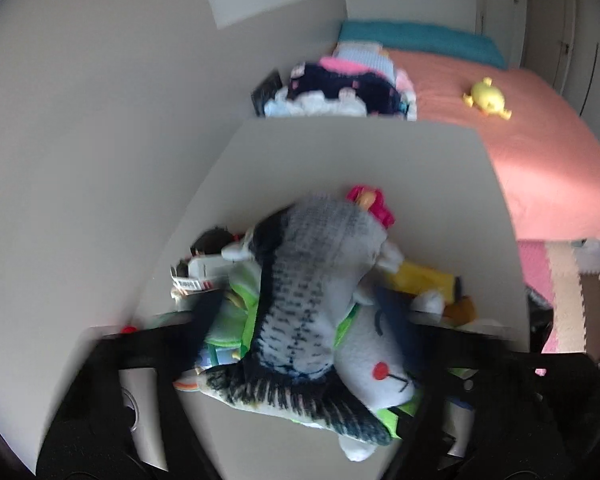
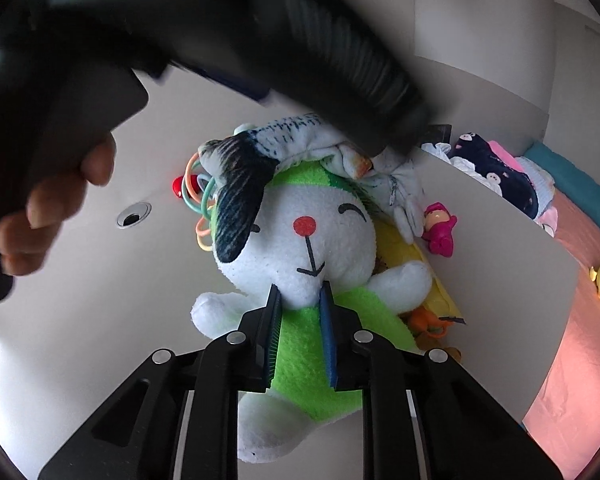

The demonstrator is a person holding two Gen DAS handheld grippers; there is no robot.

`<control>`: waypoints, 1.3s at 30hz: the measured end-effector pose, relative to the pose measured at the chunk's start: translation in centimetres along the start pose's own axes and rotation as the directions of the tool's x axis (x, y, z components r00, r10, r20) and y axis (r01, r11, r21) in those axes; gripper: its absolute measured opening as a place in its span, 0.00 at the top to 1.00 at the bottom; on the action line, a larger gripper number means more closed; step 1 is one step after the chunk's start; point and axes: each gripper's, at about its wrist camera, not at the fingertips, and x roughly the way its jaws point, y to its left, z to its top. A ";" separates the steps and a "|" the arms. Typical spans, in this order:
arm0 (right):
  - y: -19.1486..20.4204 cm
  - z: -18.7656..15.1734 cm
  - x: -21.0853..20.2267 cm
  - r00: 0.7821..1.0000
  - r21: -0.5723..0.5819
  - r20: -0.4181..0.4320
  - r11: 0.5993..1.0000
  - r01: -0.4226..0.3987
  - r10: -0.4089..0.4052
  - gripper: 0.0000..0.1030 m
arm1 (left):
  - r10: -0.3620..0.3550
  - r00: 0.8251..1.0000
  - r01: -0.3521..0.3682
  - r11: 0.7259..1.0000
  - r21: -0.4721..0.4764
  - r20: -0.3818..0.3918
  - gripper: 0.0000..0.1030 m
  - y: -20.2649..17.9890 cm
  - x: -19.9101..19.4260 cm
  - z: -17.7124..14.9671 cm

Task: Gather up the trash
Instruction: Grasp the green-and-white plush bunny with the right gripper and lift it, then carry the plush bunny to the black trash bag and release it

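Jaws of the left gripper (image 1: 300, 360) stand wide, straddling the fish plush (image 1: 304, 300) atop the toy pile on the table (image 1: 380, 160), gripping nothing. Right gripper (image 2: 300, 308) jaws pinch the plush dog (image 2: 312, 248) at its neck, seemingly to lift it clear; no trash shows nearby.

Setting: a child's bedroom in a home. Evidence: bed with salmon-pink cover (image 1: 520, 136) at 2 o'clock in the left wrist view, teal pillow (image 1: 416, 40) at its head, small yellow plastic toy (image 1: 487, 98) on the cover. Stack of folded, patterned children's clothes (image 1: 340, 88) at 12 o'clock. White desk top (image 1: 340, 160) carries a pile of plush toys. Pink and beige interlocking foam floor mats (image 1: 572, 292) at 3 o'clock.
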 end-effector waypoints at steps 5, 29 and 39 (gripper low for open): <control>0.1 -0.1 -0.7 1.000 0.005 0.020 1.000 0.001 -0.001 0.84 | -0.007 0.998 0.011 0.998 -0.062 0.069 0.88 0.8 -1.0 -0.2; -9.1 -4.9 -18.7 0.932 0.196 0.254 0.958 0.211 -0.258 0.86 | -0.034 0.894 0.059 0.997 -0.041 0.447 0.89 -9.6 -19.1 2.4; -19.8 -14.5 -26.0 0.841 0.413 0.133 0.801 0.434 -0.524 0.86 | -0.219 0.877 0.188 0.976 0.114 0.428 0.89 -20.6 -17.8 3.1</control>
